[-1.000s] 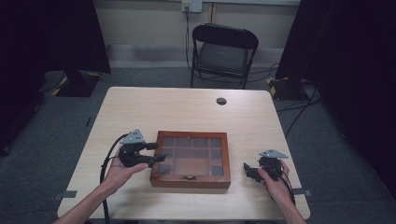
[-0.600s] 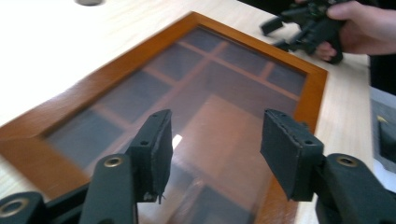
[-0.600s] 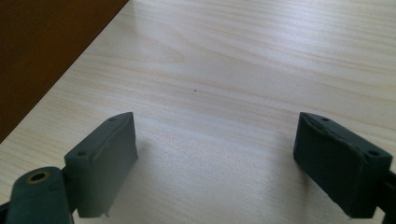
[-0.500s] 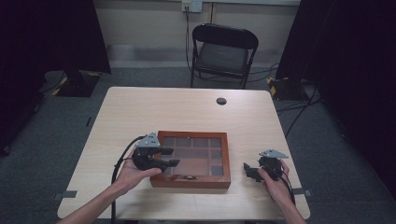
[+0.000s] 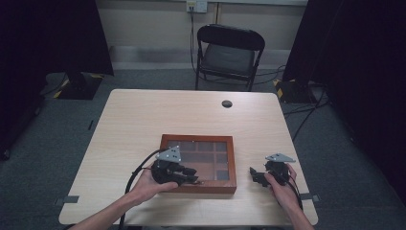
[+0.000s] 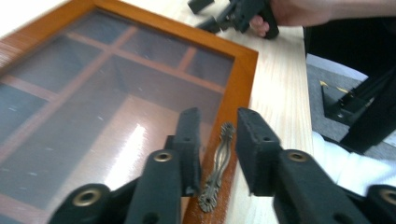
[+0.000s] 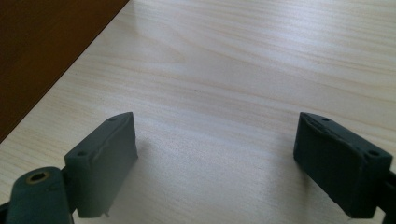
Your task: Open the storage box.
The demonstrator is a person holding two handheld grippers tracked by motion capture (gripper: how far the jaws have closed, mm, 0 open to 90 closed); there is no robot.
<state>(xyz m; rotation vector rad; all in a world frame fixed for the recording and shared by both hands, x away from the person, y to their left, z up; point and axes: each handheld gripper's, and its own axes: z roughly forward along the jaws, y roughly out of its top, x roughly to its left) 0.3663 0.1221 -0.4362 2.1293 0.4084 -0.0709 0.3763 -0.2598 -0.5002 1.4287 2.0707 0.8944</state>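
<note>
A shallow wooden box with a glass lid over several compartments lies near the table's front edge. My left gripper reaches over the box's front left corner. In the left gripper view its jaws have just been closing and straddle the small brass handle on the lid's frame, with gaps still showing on both sides. My right gripper rests on the table to the right of the box, open with nothing between its jaws; the box's side lies to its left.
The light wooden table has a small black round cap near its far edge. A black folding chair stands behind the table. Dark curtains hang on both sides. The other hand's gripper appears beyond the box.
My left gripper has moved right from beside the box to over its front edge, and its jaws have narrowed. The right gripper has stayed still.
</note>
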